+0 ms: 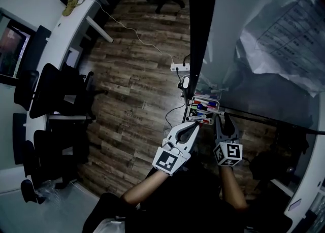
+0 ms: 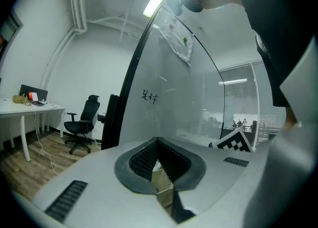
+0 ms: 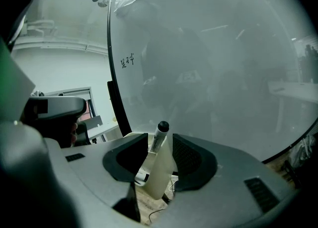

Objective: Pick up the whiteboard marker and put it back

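Beside whiteboard: marker tray | beyond: power strip | left: office chairs

No text can be read: a short black handwritten scribble on the glossy white whiteboard is too small to decipher, and a printed paper sheet with a ruled table, on the same board, is illegible.

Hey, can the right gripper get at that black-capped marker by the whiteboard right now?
Probably yes. The right gripper has its jaws open with the black-capped marker between them, pads not pressing it, and nothing blocks the way.
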A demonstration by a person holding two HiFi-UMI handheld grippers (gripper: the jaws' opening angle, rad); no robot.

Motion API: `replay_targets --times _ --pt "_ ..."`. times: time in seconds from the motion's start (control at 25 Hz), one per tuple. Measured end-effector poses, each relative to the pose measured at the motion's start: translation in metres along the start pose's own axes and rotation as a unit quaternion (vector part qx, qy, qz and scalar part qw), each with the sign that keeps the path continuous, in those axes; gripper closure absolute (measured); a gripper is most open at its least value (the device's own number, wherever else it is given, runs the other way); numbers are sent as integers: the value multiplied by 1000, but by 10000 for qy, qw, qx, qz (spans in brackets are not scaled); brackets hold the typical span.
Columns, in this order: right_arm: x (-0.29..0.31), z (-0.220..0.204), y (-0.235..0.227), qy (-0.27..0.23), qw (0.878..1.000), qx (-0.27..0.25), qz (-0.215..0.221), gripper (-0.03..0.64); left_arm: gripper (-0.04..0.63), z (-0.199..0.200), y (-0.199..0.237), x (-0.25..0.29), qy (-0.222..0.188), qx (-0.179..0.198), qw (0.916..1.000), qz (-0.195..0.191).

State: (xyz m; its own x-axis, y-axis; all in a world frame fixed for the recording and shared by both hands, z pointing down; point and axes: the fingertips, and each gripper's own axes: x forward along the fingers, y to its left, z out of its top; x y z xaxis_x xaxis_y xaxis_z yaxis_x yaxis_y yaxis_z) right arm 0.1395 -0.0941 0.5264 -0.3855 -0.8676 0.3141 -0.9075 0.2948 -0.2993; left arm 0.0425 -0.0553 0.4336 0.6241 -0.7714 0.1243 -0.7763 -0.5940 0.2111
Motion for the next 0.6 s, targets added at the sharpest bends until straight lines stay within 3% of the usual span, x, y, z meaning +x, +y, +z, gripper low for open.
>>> replay_targets --times 0.48,0.6 --pt "9 2 -2 64 10000 -5 76 477 588 0 4 8 0 -66 10000 16" --pt "10 3 -1 51 9999 -62 75 505 588 1 5 9 -51 -75 10000 12"
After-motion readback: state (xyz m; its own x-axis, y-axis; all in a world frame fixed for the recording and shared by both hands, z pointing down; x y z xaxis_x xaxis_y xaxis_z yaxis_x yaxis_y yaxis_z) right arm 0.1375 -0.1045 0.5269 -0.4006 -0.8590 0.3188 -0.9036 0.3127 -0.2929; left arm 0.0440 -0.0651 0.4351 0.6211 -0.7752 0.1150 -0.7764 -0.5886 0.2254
